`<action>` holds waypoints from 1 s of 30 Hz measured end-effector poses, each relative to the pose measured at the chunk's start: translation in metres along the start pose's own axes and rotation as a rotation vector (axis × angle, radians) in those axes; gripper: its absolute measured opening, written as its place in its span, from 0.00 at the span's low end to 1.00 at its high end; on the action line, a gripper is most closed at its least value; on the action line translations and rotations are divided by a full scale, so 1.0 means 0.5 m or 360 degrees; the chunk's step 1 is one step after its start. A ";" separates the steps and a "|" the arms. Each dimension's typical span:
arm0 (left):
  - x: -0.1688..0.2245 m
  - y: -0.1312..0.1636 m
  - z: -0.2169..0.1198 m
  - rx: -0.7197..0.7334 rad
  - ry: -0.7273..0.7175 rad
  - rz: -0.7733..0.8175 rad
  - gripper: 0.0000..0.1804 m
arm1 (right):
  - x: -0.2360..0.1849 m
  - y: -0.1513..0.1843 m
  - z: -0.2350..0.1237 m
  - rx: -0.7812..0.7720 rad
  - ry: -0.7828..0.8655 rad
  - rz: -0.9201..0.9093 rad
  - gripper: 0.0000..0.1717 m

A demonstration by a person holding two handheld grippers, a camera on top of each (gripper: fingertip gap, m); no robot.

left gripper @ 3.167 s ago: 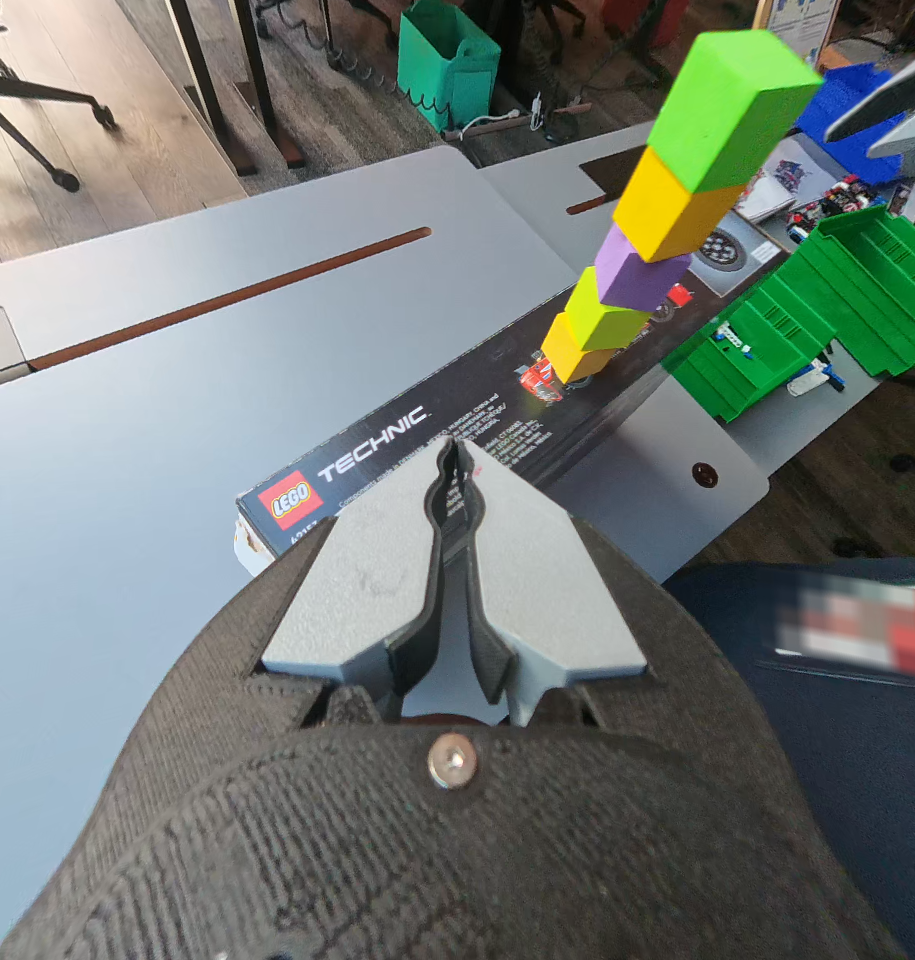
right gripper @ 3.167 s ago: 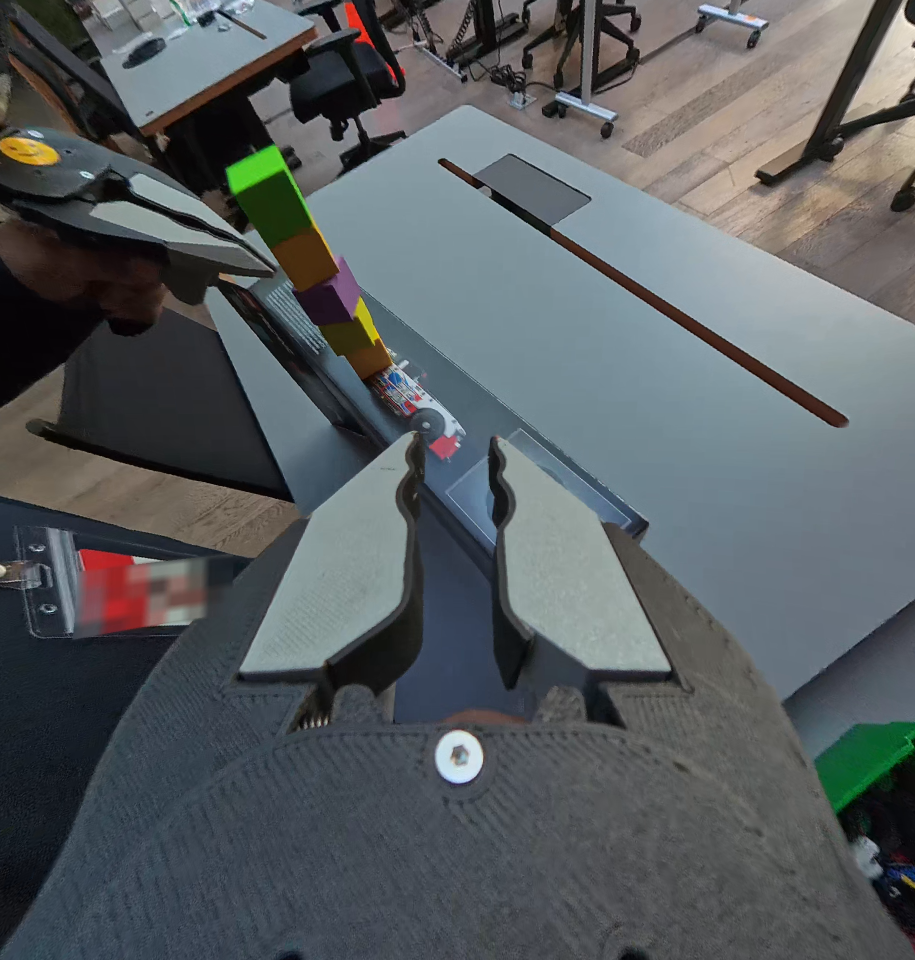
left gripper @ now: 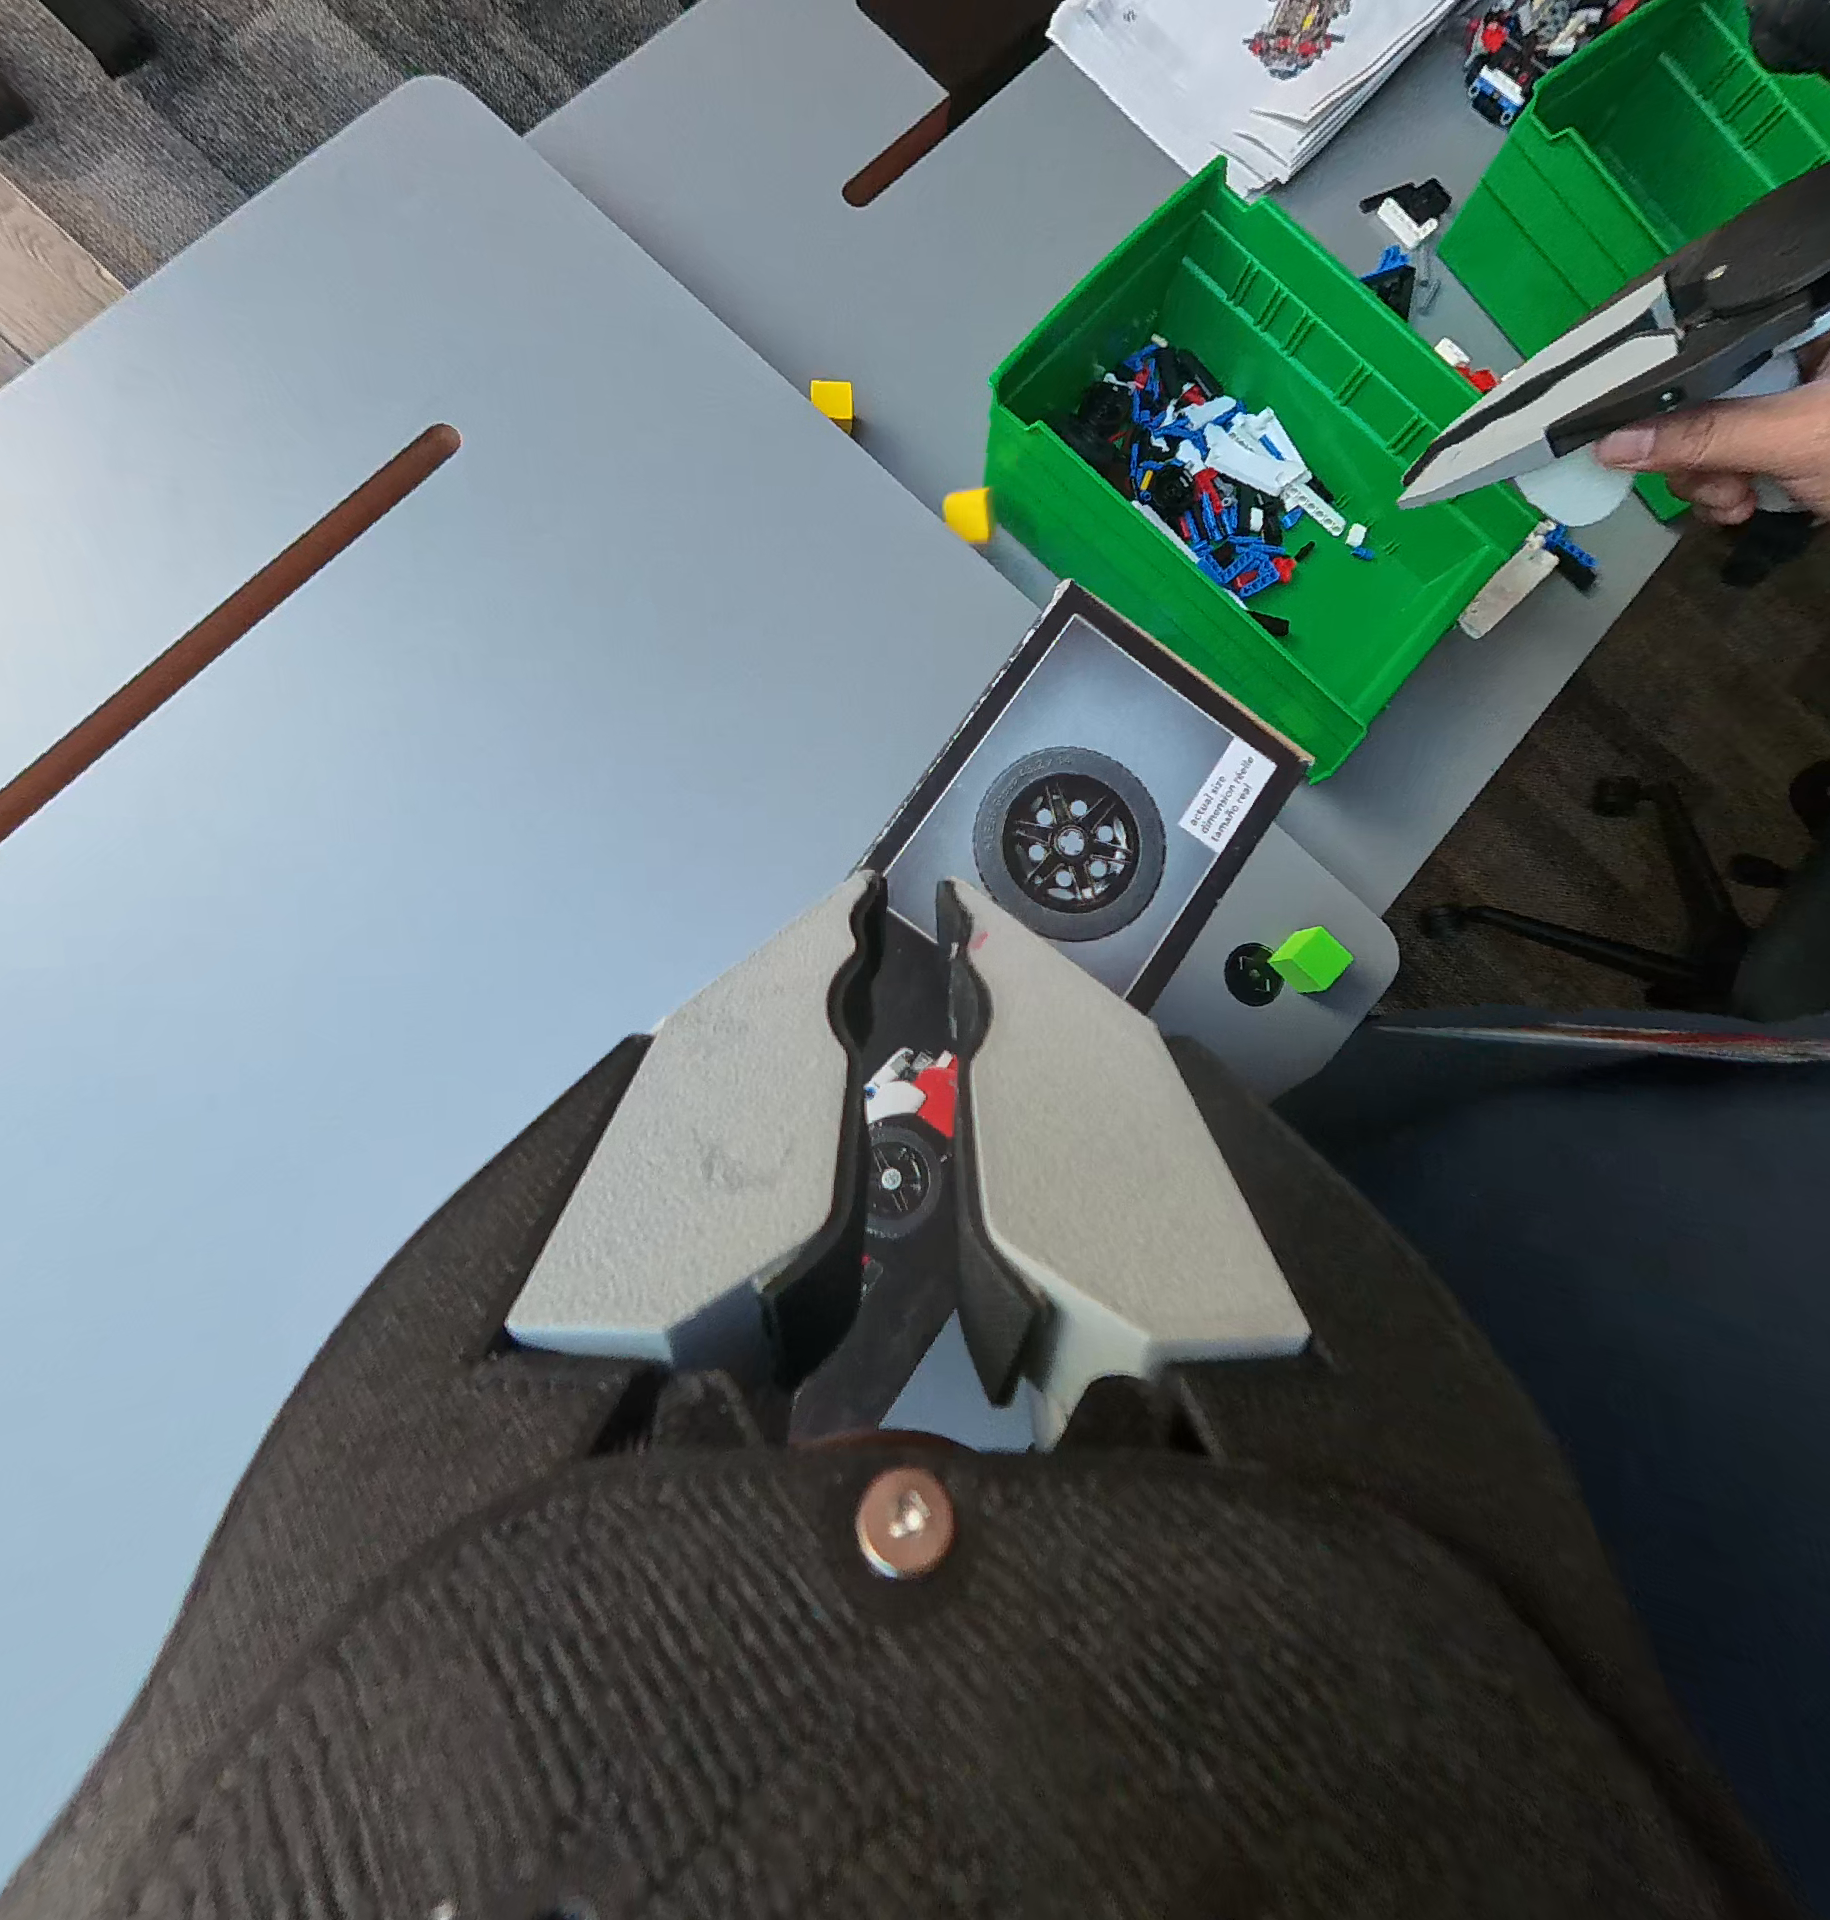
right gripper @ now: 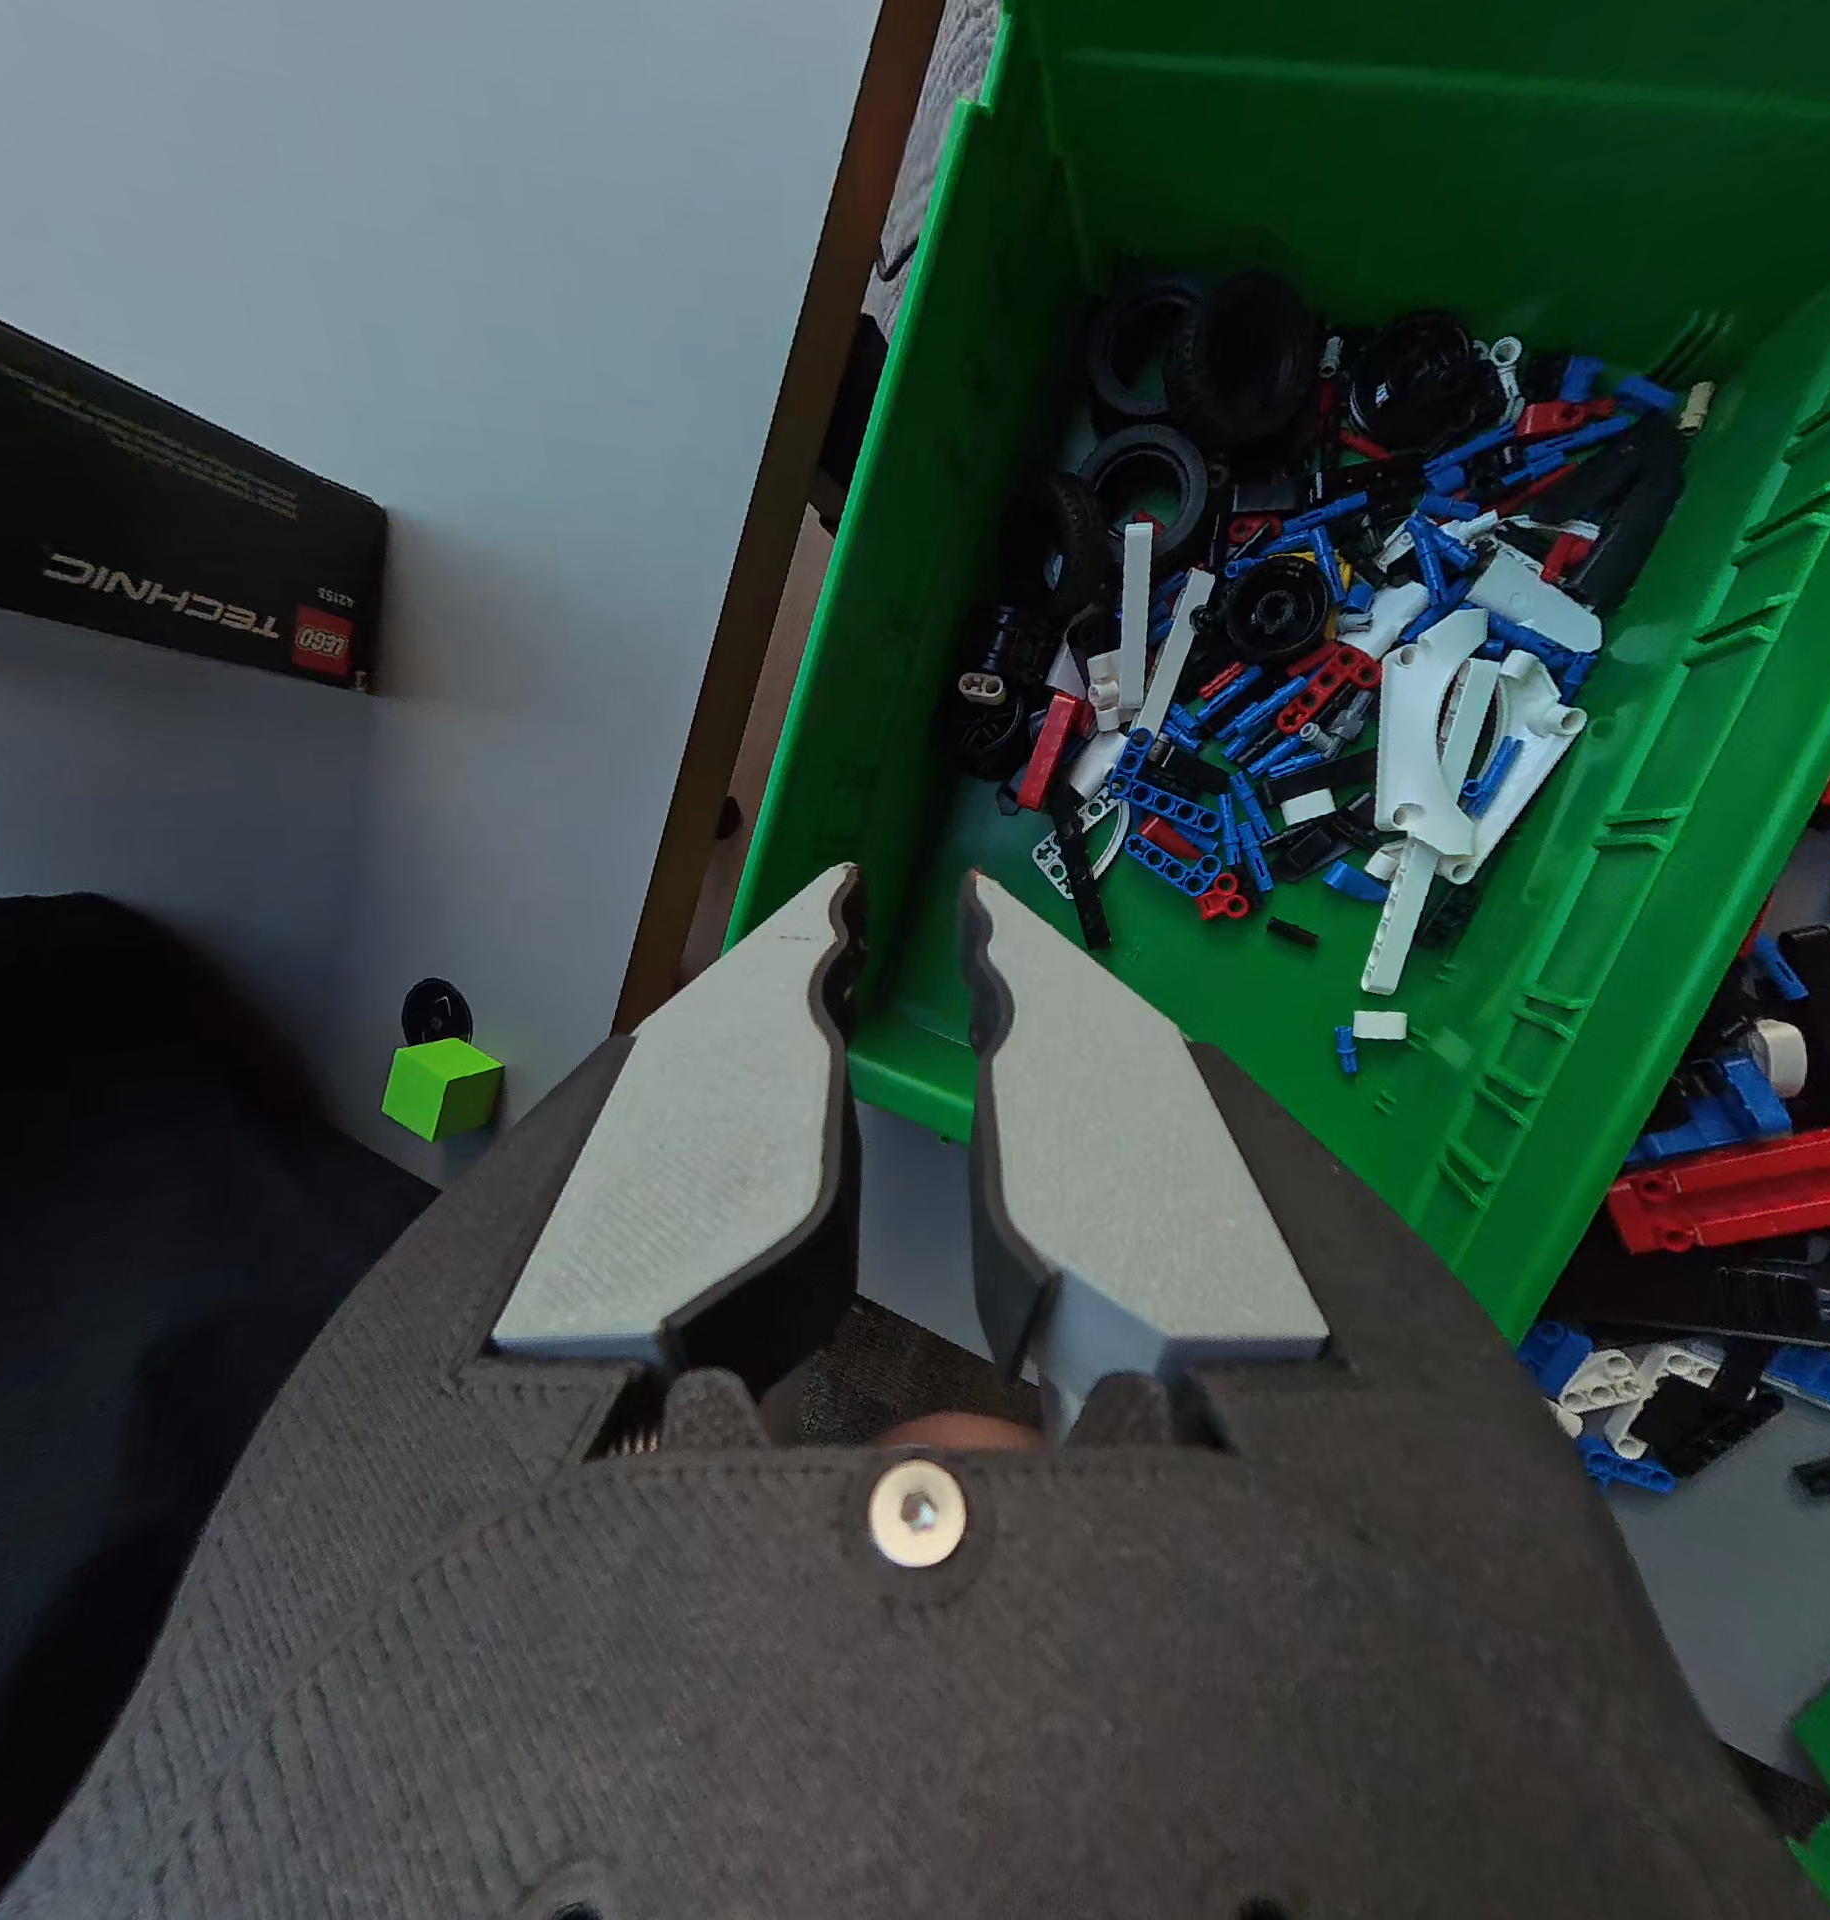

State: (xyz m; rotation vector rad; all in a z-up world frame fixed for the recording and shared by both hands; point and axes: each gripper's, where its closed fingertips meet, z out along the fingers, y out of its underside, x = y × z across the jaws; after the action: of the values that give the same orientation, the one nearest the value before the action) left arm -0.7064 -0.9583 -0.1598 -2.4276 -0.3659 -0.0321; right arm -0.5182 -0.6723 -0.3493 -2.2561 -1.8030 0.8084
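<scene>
Both grippers hang empty, jaws slightly parted: the left gripper (left gripper: 909, 899) over the box (left gripper: 1119, 748), the right gripper (right gripper: 911, 883) over the bin's (right gripper: 994, 260) near corner, green cube (right gripper: 441, 1086) to its left.

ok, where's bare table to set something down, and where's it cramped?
Free: the wide grey table left of the black box, either side of the long brown slot. Crowded: around the green bin, with yellow cubes, loose bricks and booklets. The green cube takes the near corner.
</scene>
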 end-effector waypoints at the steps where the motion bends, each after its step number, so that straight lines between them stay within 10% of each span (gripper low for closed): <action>1: -0.001 0.002 -0.001 -0.0001 -0.0003 -0.0006 0.04 | 0.000 -0.001 0.001 0.0002 -0.0006 0.0004 0.09; 21: 0.019 0.022 -0.031 0.0042 0.0012 0.0007 0.08 | -0.089 -0.028 -0.027 0.0184 -0.0138 -0.0318 0.11; 30: 0.010 0.065 -0.103 0.0173 0.0049 0.0143 0.12 | -0.200 0.060 0.011 0.0046 -0.0071 -0.0298 0.12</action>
State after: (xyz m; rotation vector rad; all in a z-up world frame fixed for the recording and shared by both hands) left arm -0.6890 -1.0132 -0.1396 -2.3304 -0.2383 -0.0098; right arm -0.5087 -0.7755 -0.3347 -2.0292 -1.9724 0.8498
